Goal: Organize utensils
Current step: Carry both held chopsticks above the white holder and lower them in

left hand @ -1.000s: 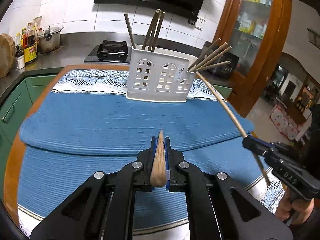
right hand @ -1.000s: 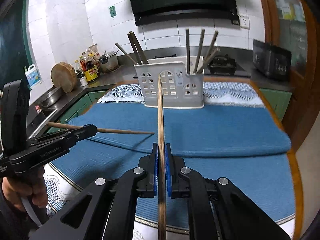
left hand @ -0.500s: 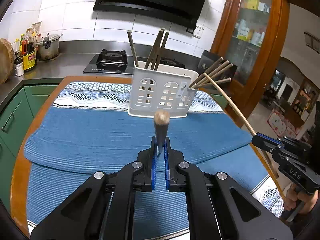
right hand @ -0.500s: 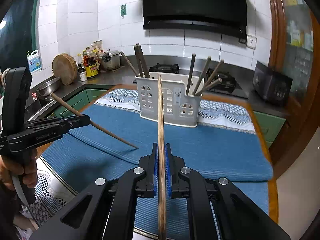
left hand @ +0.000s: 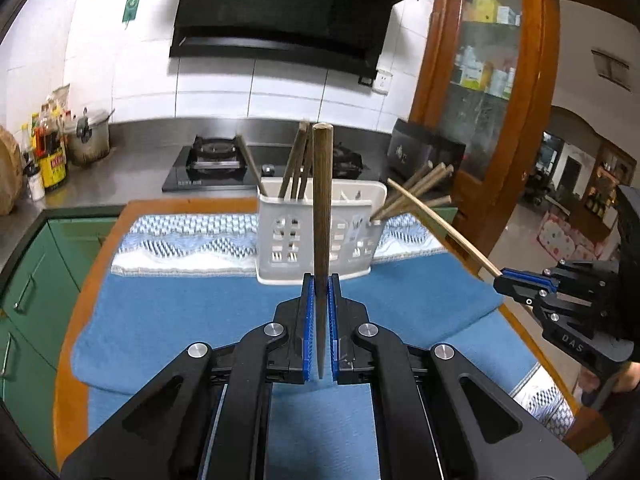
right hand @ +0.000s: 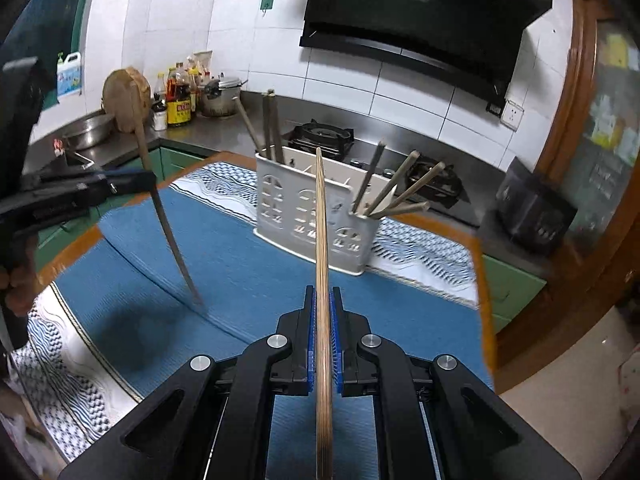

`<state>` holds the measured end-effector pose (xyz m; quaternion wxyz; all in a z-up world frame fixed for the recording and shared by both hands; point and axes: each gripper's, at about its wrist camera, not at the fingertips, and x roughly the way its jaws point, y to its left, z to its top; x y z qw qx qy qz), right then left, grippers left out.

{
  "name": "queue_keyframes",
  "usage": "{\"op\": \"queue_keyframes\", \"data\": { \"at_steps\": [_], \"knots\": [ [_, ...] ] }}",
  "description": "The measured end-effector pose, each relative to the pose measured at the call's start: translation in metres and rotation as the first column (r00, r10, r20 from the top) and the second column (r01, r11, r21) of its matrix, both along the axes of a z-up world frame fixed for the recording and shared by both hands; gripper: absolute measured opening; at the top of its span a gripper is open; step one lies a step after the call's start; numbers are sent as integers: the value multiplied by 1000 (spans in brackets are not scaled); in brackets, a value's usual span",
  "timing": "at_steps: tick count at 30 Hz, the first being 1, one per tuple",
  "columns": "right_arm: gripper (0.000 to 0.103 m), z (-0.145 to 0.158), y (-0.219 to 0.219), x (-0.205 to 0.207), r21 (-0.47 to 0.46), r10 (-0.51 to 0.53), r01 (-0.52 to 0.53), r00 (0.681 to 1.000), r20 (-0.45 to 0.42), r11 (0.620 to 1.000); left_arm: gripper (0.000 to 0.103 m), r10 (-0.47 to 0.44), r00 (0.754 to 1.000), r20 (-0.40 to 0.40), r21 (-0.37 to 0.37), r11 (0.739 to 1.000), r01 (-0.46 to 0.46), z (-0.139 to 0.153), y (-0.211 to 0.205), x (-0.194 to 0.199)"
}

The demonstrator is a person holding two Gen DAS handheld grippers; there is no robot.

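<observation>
Above the blue-clothed surface (left hand: 168, 320), a dark chopstick (left hand: 322, 208) is clamped upright by the left hand-held gripper (left hand: 320, 292); a lighter chopstick (right hand: 322, 260) is clamped by the right hand-held gripper (right hand: 323, 304), before the white holder (right hand: 316, 216).

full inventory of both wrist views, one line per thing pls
utensil holder: 1, white, far end of the table on the cloth
chopsticks in holder: about 7, dark brown, in the holder's two end compartments
dark chopstick: 1, brown, in left tongs
light chopstick: 1, pale wood, in right tongs
cloth: 1, blue with white patterned ends, covering the table
stove: 1, black, counter behind
pot: 1, metal, counter left
left tongs: shut on dark chopstick
right tongs: shut on light chopstick
</observation>
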<state>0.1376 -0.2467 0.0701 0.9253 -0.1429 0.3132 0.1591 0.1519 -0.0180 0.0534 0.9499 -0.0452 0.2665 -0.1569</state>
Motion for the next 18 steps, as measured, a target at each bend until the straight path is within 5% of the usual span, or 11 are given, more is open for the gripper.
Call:
{"op": "queue_keyframes", "data": {
  "at_steps": [7, 18],
  "knots": [
    [7, 12, -5, 14, -120, -9, 11, 1000, 21, 993, 5, 20, 997, 68, 28, 999, -22, 39, -1, 16],
    [7, 16, -9, 17, -98, -13, 13, 1000, -1, 995, 5, 67, 981, 183, 55, 995, -78, 98, -1, 43]
  ]
}}
